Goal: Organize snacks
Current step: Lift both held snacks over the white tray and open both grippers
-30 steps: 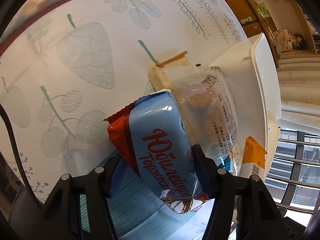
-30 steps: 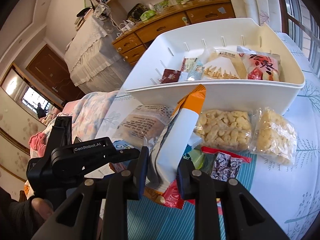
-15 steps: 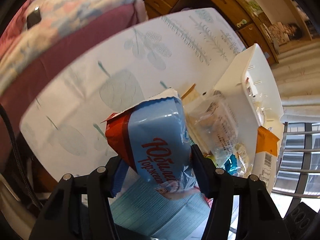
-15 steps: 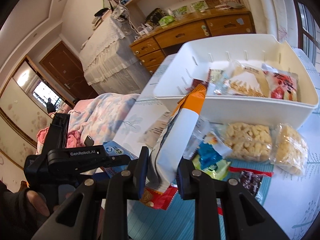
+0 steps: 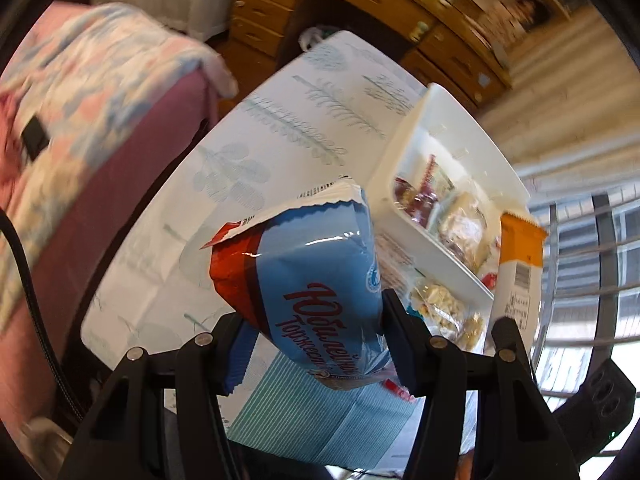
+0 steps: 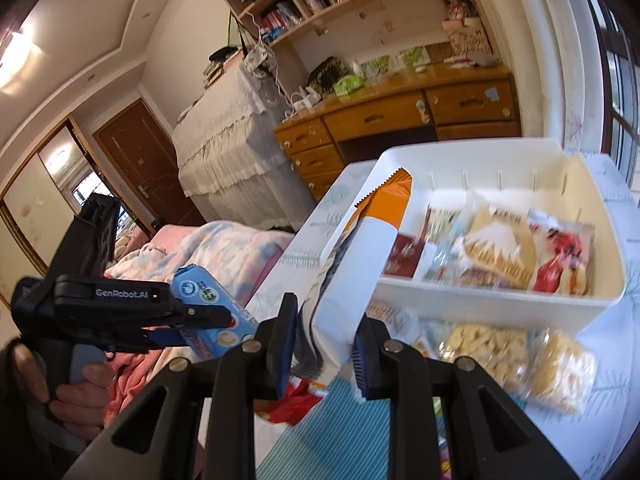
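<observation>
Two grippers each hold one snack above a table (image 5: 304,128) covered in a pale leaf-print cloth. The left gripper (image 5: 316,322) has its jaws clamped on a blue pack (image 5: 320,272) with red lettering and a red end; the pack sticks up out of the jaws, tilted, its torn white edge uppermost. In the right wrist view the same gripper (image 6: 208,316) appears at the left edge, gripped by a hand (image 6: 76,392), with the blue pack (image 6: 212,304) poking out of it.

The right gripper (image 6: 324,350) has its jaws closed on a white pouch (image 6: 356,264) with an orange top. The pouch stands nearly upright, and its serrated orange end overlaps the near left corner of a white bin (image 6: 492,312). From the left wrist view the pouch (image 5: 520,264) shows at the right, just beside the bin (image 5: 396,164).

Inside the bin lie several snacks in a row: a dark red packet (image 6: 406,254), a bag with a white mountain picture (image 6: 500,248), and a red and white bag (image 6: 564,256). On the table in front of the bin, close to its near wall, lie two clear bags of pale puffed pieces (image 6: 488,350), side by side, blurred. A striped teal mat (image 6: 340,428) lies under the right gripper, with a red wrapper (image 6: 296,400) at its edge. Behind the table are a wooden dresser (image 6: 400,120) and a bed with a floral blanket (image 6: 224,248).
</observation>
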A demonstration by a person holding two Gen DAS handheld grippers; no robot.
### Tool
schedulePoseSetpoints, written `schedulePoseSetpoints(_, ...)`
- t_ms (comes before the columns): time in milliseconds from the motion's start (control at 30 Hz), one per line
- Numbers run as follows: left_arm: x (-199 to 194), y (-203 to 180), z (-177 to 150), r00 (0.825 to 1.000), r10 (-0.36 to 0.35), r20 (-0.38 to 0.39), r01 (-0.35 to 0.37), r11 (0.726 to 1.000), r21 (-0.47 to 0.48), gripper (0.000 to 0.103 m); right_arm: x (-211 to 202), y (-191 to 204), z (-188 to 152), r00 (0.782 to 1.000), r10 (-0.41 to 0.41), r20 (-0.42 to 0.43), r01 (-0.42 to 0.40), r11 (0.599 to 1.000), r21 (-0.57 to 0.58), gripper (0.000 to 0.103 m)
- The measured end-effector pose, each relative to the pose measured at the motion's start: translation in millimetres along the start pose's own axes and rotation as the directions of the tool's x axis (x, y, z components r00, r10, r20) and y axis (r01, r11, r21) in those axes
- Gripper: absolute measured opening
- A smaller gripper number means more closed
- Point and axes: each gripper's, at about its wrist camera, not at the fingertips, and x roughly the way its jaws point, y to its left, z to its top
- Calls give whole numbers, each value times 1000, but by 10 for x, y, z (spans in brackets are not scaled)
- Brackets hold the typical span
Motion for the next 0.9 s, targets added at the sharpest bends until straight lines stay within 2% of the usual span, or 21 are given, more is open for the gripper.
schedulePoseSetpoints(200,-63,-502,273,999,-1,-38,8,982,190,57,-3,-196,128,998,-42,37,42,999,9,25)
schedulePoseSetpoints(300,-122,-768,428,1000,-13,-7,15,960,280,57,7,-305,191,996,-72,47,72,997,10,25)
schedulePoseSetpoints(500,-82,-1274,735,999,-29,32,14,921,390,57,40,-557,293,991,-116,60,115,993,22,25)
schedulePoseSetpoints(733,254,-1670,952,999,8,38,-24,894,447,57,68,-820,331,986,-151,73,148,988,48,26)
schedulePoseSetpoints(833,434,-1759,987,999,29,31,-40,907,419,58,111,-947,330,984,-165,69,160,985,70,28)
schedulePoseSetpoints(900,501,-1779,985,999,17,27,-27,916,401,59,155,-1004,318,981,-187,47,182,980,83,29)
